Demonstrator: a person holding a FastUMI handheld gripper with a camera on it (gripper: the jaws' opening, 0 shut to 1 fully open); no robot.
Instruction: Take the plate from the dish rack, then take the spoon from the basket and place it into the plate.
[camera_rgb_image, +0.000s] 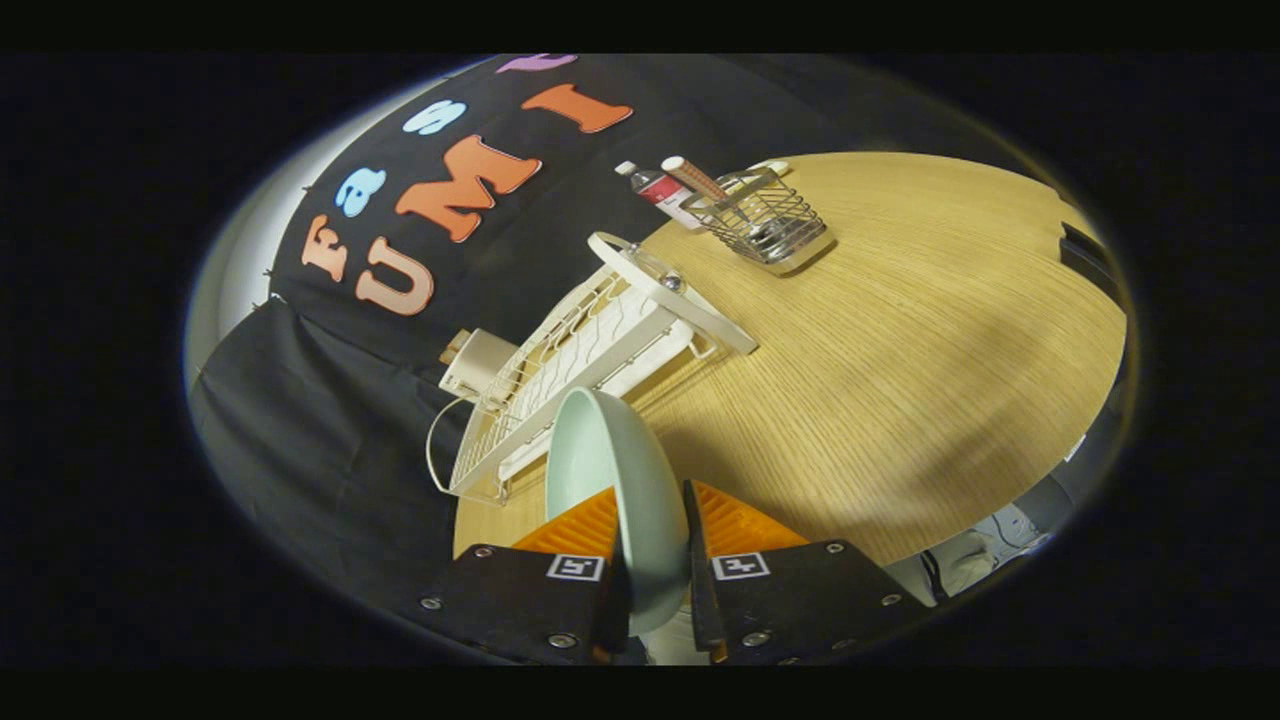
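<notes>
A pale green plate stands on edge between my two fingers, and my gripper is shut on its rim, holding it above the wooden table. Just beyond the plate lies the white wire dish rack, with no dishes in it. Farther off, past the rack, stands the wire basket on its metal tray. Utensil handles rise from it, one with a reddish-brown grip. I cannot pick out the spoon among them.
A small bottle with a red label stands beside the basket near the black cloth wall. A white box sits behind the rack. A dark object lies at the table's far edge.
</notes>
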